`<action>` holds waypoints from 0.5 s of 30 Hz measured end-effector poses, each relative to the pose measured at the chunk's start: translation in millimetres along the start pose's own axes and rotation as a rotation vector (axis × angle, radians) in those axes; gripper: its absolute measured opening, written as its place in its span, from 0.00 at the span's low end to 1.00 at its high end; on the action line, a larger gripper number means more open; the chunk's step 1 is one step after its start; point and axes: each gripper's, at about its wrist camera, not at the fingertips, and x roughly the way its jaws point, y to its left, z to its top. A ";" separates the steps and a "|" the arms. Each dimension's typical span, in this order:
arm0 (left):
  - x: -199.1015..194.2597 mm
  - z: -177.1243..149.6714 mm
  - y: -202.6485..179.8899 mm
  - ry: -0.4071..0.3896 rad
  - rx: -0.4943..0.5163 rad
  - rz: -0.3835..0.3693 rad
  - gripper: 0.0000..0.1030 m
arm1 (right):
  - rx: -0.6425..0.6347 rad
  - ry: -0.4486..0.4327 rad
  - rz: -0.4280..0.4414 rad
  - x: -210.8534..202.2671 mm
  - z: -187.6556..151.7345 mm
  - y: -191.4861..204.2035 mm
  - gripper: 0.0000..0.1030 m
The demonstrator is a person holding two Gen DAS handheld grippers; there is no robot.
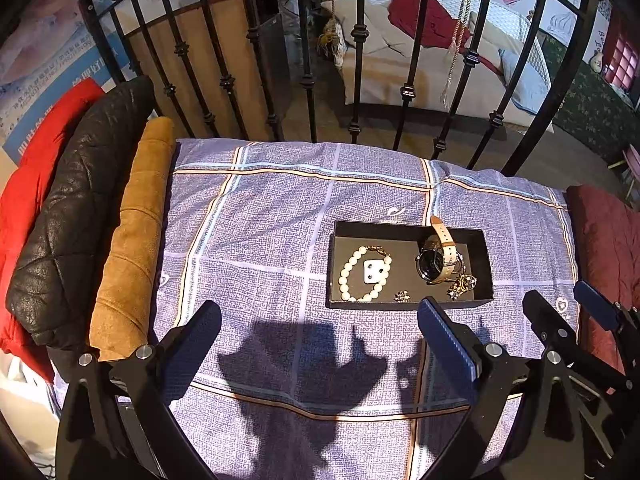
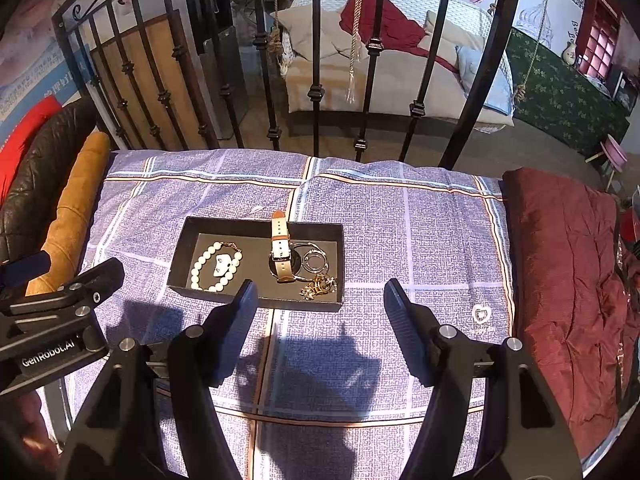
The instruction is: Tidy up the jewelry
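A shallow black tray [image 1: 408, 228] [image 2: 192, 226] lies on the purple checked bedspread. In it are a white bead bracelet [image 1: 347, 272] [image 2: 200, 266] around a small white earring card [image 1: 373, 271] [image 2: 222, 263], a watch with a tan strap [image 1: 434, 262] [image 2: 281, 248], silver rings [image 2: 314, 260] and gold pieces [image 1: 462, 285] [image 2: 318, 286]. My left gripper [image 1: 320, 336] is open and empty, above the bedspread in front of the tray. My right gripper [image 2: 320, 312] is open and empty, just in front of the tray's right half.
A black iron headboard [image 1: 356, 60] [image 2: 316, 92] stands behind the bed. Tan [image 1: 132, 240], black [image 1: 68, 220] and red [image 1: 28, 184] cushions lie on the left. A dark red quilt [image 2: 568, 264] lies on the right. The right gripper shows in the left wrist view [image 1: 568, 312].
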 end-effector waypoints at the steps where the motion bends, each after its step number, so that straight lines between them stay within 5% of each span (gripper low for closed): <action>1: -0.3 -0.2 -0.1 0.000 0.001 0.000 0.94 | 0.000 0.000 0.000 -0.2 -0.2 0.1 0.64; 15: -0.8 1.2 -2.7 -0.002 0.005 -0.002 0.94 | -0.003 -0.008 -0.002 -1.9 3.6 0.4 0.64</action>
